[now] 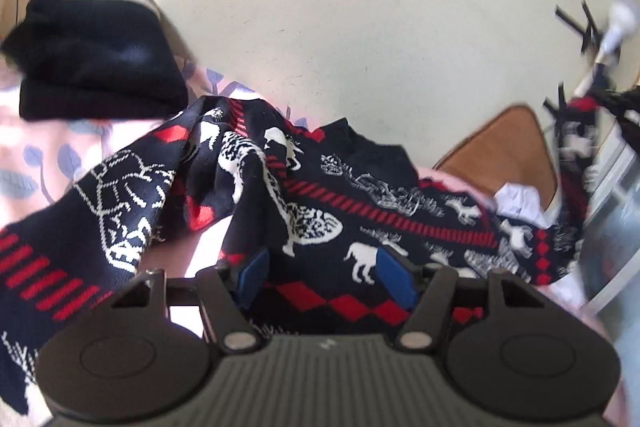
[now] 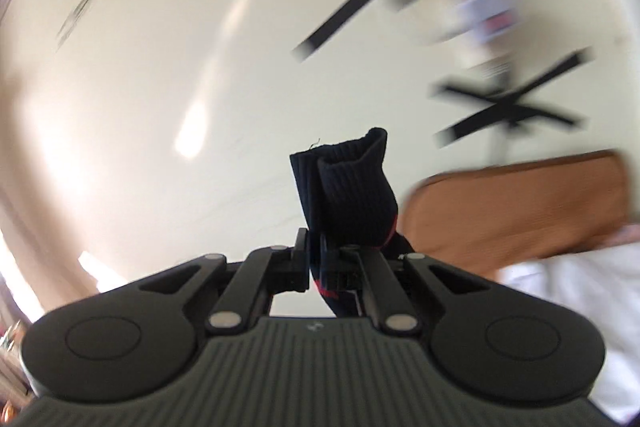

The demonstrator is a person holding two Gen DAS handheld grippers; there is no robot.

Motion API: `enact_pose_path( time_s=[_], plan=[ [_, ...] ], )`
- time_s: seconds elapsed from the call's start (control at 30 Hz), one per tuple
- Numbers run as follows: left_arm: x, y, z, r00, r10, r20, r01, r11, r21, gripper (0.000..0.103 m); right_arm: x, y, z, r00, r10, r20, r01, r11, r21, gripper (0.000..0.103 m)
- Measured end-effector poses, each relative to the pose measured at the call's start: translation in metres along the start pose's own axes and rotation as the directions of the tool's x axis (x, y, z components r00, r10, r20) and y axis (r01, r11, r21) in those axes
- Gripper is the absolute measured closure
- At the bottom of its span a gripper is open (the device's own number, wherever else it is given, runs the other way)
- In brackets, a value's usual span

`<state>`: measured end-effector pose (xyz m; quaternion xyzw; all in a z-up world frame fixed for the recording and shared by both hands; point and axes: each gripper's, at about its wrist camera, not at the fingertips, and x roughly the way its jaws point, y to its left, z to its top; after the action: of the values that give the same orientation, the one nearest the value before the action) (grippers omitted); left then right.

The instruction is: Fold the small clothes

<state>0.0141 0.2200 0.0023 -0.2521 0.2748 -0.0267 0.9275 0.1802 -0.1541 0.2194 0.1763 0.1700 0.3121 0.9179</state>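
A small navy sweater (image 1: 304, 195) with red stripes, red diamonds and white animal figures lies rumpled on a pink floral sheet (image 1: 48, 155). My left gripper (image 1: 324, 273) is open, its blue pads (image 1: 388, 271) just above the sweater's body. In the right wrist view my right gripper (image 2: 316, 267) is shut on the sweater's ribbed navy cuff (image 2: 352, 195) and holds it up in the air. That lifted sleeve (image 1: 576, 135) shows at the far right of the left wrist view, with the other gripper's dark body above it.
A folded black garment (image 1: 96, 59) with a pale striped band lies at the back left. A brown cushion (image 1: 504, 151) (image 2: 520, 203) and white cloth (image 1: 520, 199) (image 2: 560, 303) sit to the right. The cream floor (image 1: 360, 27) lies beyond, with black chair legs (image 2: 508, 107).
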Motion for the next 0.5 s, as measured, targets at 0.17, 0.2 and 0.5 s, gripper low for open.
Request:
enact_pose_path(
  time_s=[0.17, 0.2, 0.5],
  plan=[
    [0.003, 0.001, -0.001, 1.0, 0.002, -0.011, -0.002, 1.0, 0.013, 0.04, 0.109, 0.076, -0.084, 0.963, 0.136, -0.234, -0.156, 0.985, -0.07, 0.096],
    [0.003, 0.0, -0.001, 1.0, 0.005, -0.009, -0.005, 1.0, 0.026, 0.04, 0.125, 0.086, -0.104, 0.949, 0.142, -0.281, -0.17, 0.982, -0.078, 0.096],
    [0.008, 0.005, -0.001, 0.999, -0.002, -0.042, 0.003, 1.0, 0.008, 0.037, 0.17, 0.105, -0.217, 0.848, 0.147, -0.509, -0.261, 0.952, -0.16, 0.089]
  ],
)
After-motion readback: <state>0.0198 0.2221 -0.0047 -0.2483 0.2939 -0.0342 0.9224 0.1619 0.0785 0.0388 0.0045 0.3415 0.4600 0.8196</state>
